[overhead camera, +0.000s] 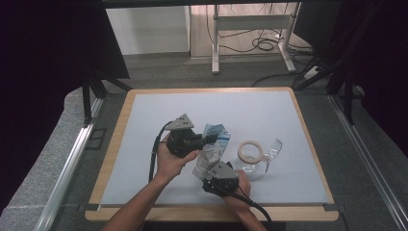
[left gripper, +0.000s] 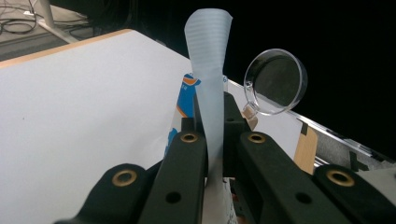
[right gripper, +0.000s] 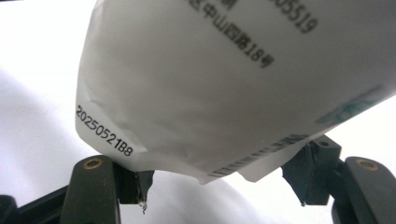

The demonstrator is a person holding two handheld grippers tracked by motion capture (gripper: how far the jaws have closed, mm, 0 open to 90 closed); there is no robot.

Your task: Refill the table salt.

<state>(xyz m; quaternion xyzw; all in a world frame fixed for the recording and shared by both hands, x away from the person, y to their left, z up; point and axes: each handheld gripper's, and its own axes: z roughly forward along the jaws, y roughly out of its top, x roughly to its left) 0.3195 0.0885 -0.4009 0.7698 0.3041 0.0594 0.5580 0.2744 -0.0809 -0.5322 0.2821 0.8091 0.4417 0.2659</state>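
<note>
A white pouch with blue print (overhead camera: 211,149) is held up over the middle of the table. My left gripper (overhead camera: 208,139) is shut on its top edge; in the left gripper view the pale strip of the pouch (left gripper: 208,70) rises from between the closed jaws of my left gripper (left gripper: 212,116). My right gripper (overhead camera: 212,171) comes from the front, at the pouch's lower end. In the right gripper view the printed bottom of the pouch (right gripper: 210,93) hangs between the wide-apart jaws of my right gripper (right gripper: 219,186), and the pads do not press on it.
A clear glass cup with a handle (overhead camera: 262,156) (left gripper: 276,81) sits right of the pouch, with a beige ring (overhead camera: 250,150) against it. The pale mat (overhead camera: 159,106) covers the wooden-edged table. Dark curtains and a desk frame (overhead camera: 250,33) stand beyond.
</note>
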